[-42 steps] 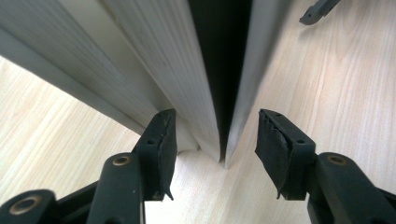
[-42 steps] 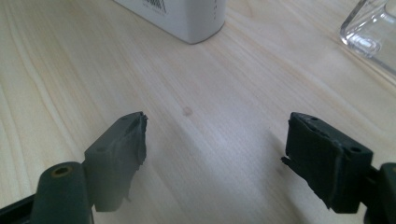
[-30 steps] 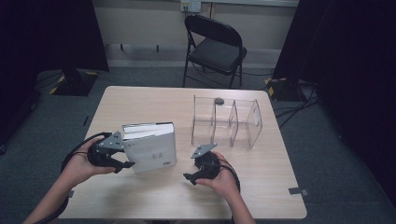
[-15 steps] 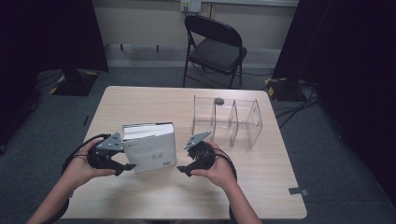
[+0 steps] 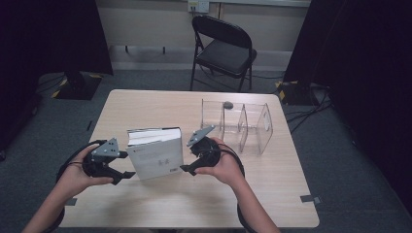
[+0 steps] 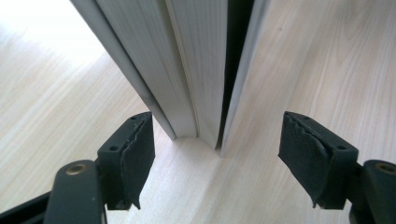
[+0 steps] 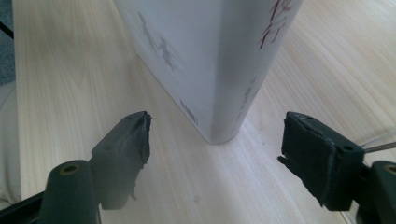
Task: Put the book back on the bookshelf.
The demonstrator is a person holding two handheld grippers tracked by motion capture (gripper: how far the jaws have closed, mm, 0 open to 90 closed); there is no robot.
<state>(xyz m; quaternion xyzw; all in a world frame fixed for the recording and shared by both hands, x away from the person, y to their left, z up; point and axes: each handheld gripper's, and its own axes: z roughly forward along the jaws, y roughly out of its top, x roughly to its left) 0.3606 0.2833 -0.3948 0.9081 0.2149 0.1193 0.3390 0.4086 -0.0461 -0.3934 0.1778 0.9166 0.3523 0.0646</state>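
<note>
A white hardcover book (image 5: 155,158) stands upright on the light wooden table (image 5: 194,204), its front cover towards me. My left gripper (image 5: 127,164) is at its left edge. In the left gripper view the page edges of the book (image 6: 187,60) lie just ahead of that gripper (image 6: 217,154). Its jaws have just been opening, and the book's corner sits between the tips with neither pad touching it. My right gripper (image 5: 187,159) is at the book's right side. It stands open (image 7: 215,154), with the spine of the book (image 7: 201,60) just ahead of it and untouched.
A clear acrylic rack (image 5: 243,126) with upright dividers stands on the table behind and to the right of the book. A small grey object (image 5: 227,104) rests at its far edge. A black folding chair (image 5: 223,48) stands beyond the table.
The book has gone from leaning in the left gripper's hold to standing upright. The left jaws have spread off it. The right gripper has risen and moved in to the spine.
</note>
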